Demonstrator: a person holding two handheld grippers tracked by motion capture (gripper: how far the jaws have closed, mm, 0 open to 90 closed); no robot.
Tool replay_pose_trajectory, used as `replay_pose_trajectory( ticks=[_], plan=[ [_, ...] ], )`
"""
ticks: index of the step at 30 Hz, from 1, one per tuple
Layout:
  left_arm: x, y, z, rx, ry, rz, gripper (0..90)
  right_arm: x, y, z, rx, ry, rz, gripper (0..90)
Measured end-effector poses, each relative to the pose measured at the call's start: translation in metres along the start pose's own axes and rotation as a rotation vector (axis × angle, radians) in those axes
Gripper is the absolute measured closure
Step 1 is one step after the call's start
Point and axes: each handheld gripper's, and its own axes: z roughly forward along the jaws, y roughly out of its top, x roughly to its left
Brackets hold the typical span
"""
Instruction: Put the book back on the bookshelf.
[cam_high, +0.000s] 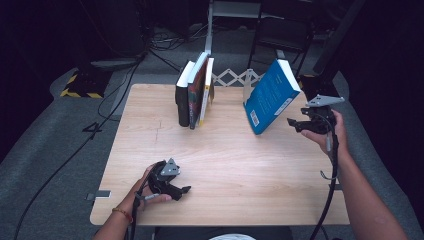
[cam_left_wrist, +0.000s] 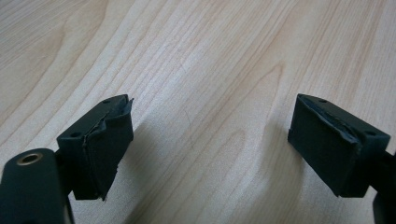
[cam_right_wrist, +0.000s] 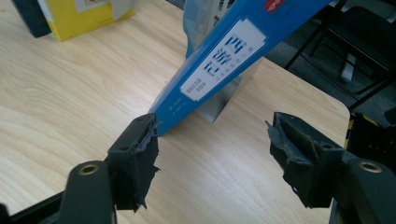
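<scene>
A blue book (cam_high: 270, 95) leans tilted against a metal bookend (cam_high: 247, 86) at the back right of the wooden table (cam_high: 225, 165). My right gripper (cam_high: 296, 125) is held just right of the book's lower edge, off the table's right side. In the right gripper view the blue book (cam_right_wrist: 224, 51) has its spine facing me and its lower corner sits just beyond the left jaw. The right gripper (cam_right_wrist: 212, 149) is open with nothing between its pads. My left gripper (cam_high: 181, 192) rests near the front left of the table, and in its own view the left gripper (cam_left_wrist: 210, 140) is open over bare wood.
Three books (cam_high: 195, 92) stand together at the back centre, one with a yellow cover (cam_right_wrist: 79, 16). A white folding lattice (cam_high: 230, 78) lies behind the table's back edge. A black chair (cam_right_wrist: 359, 42) stands beyond the far right corner. Cables trail over the grey floor at left.
</scene>
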Motion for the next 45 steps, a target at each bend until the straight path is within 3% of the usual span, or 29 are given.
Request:
replay_pose_trajectory(
  ticks=[5, 21, 36, 45],
  plan=[
    [0.0, 0.0, 0.0, 0.0, 0.0, 0.0, 13.9, 0.009, -0.016, -0.004, 0.008, -0.002, -0.034, 32.6],
    [0.0, 0.0, 0.0, 0.0, 0.003, -0.001, 14.0, 0.029, -0.066, -0.011, 0.019, 0.026, -0.079, 30.8],
    [0.0, 0.0, 0.0, -0.001, 0.004, -0.003, 14.1, 0.033, -0.118, -0.01, 0.02, 0.074, -0.059, 29.2],
    [-0.001, 0.0, 0.0, -0.001, 0.006, -0.005, 14.1, 0.034, -0.145, -0.014, 0.015, 0.132, -0.057, 28.4]
  ],
)
